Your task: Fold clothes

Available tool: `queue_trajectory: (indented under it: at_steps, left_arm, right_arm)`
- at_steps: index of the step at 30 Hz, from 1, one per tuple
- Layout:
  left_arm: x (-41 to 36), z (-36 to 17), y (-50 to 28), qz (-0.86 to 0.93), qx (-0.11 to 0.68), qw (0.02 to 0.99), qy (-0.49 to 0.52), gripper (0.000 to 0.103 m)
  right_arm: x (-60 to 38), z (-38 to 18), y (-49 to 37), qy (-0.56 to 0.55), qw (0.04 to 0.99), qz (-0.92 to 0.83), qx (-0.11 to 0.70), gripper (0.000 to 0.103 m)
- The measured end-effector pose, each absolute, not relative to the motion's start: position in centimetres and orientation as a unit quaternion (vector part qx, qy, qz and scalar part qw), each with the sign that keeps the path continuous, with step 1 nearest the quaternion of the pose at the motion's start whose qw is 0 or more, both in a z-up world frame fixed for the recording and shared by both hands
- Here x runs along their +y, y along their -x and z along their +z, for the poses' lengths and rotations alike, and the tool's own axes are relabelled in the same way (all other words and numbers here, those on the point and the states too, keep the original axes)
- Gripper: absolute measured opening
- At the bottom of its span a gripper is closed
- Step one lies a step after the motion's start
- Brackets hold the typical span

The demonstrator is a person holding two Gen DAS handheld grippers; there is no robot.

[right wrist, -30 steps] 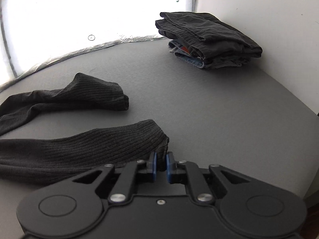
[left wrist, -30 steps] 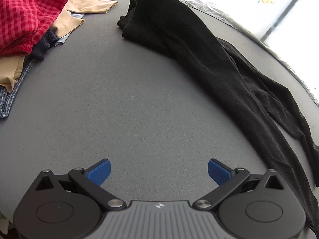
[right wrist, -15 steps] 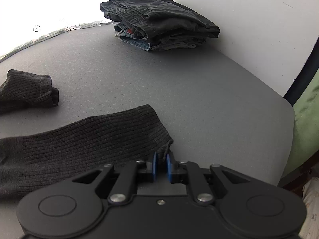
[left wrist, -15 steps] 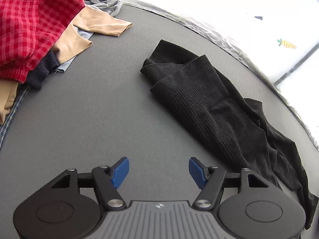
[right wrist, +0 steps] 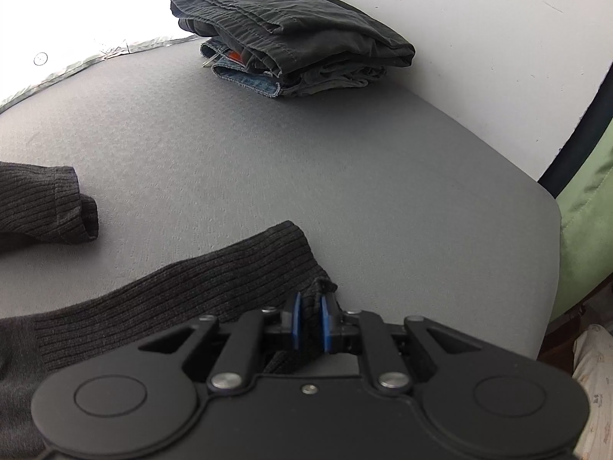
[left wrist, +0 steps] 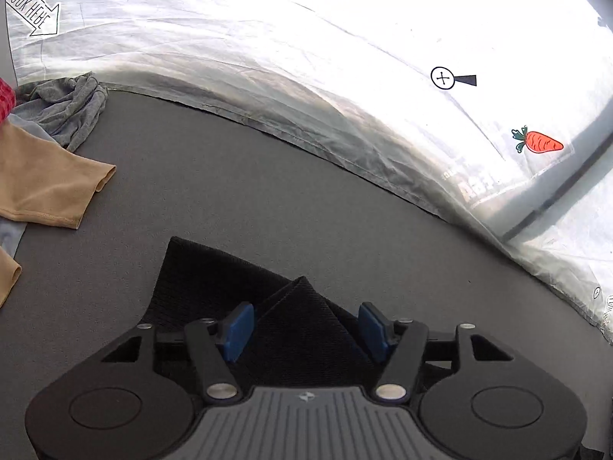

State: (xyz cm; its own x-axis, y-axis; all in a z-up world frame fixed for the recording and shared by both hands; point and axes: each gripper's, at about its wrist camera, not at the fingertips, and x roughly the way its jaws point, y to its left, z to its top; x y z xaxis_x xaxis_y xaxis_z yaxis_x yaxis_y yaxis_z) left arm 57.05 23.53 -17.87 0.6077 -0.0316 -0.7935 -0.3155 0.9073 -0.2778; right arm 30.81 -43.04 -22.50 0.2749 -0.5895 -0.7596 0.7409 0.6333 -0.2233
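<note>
So the right gripper [right wrist: 308,320] has its blue pads pinched tight on a bunched corner of the black ribbed garment [right wrist: 184,299], right at the cuff end of one leg or sleeve, which lies flat on the grey table [right wrist: 306,161]. The other ribbed cuff [right wrist: 49,203] sits off to the left, apart from it. Over on the left side, the left gripper [left wrist: 304,327] is spread wide with a folded peak of the same black knit [left wrist: 295,318] poking up between the pads, which aren't touching it as far as I can see. Readable stuff: a mirrored "LOOK HERE" arrow sticker [left wrist: 33,11] up on the translucent sheet, plus a carrot sticker [left wrist: 538,142] and two crosshair circles [left wrist: 442,77]; there's some blurry lettering lower down I can't make out. Far corner has a folded stack of dark trousers over jeans [right wrist: 291,34]. A tan garment [left wrist: 46,188] and a grey one [left wrist: 65,111] are piled at the left edge.
</note>
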Motion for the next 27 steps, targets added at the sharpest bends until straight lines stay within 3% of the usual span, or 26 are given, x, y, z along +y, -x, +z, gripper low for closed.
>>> queue_trajectory:
  at_steps: [4, 6, 7, 8, 13, 19, 27]
  left_arm:
    - [23.0, -19.4, -59.4, 0.072, 0.449, 0.874, 0.169, 0.065]
    - [22.9, -20.2, -59.9, 0.071, 0.459, 0.870, 0.162, 0.040]
    - [23.0, -20.3, -59.8, 0.073, 0.461, 0.869, 0.162, 0.017]
    - [23.1, -20.4, -59.6, 0.076, 0.462, 0.868, 0.163, 0.012]
    - [24.3, -17.6, -54.6, 0.088, 0.409, 0.886, 0.199, 0.008]
    - [26.5, -13.0, -43.2, 0.118, 0.360, 0.900, 0.217, 0.007]
    - [27.0, -13.1, -29.8, 0.164, 0.361, 0.889, 0.231, 0.007]
  right_arm:
    - [-42.9, -22.6, -31.5, -0.072, 0.789, -0.420, 0.442, 0.012]
    - [-42.9, -22.6, -31.7, -0.067, 0.787, -0.421, 0.446, 0.012]
    - [-42.9, -22.6, -31.8, -0.065, 0.786, -0.421, 0.447, 0.012]
    - [-42.8, -22.6, -31.9, -0.063, 0.786, -0.422, 0.448, 0.012]
    - [-43.0, -22.4, -31.6, -0.070, 0.790, -0.417, 0.444, 0.012]
    - [-43.6, -21.2, -29.9, -0.093, 0.808, -0.409, 0.414, 0.010]
    - [-43.7, -18.9, -27.4, -0.097, 0.844, -0.378, 0.368, 0.010]
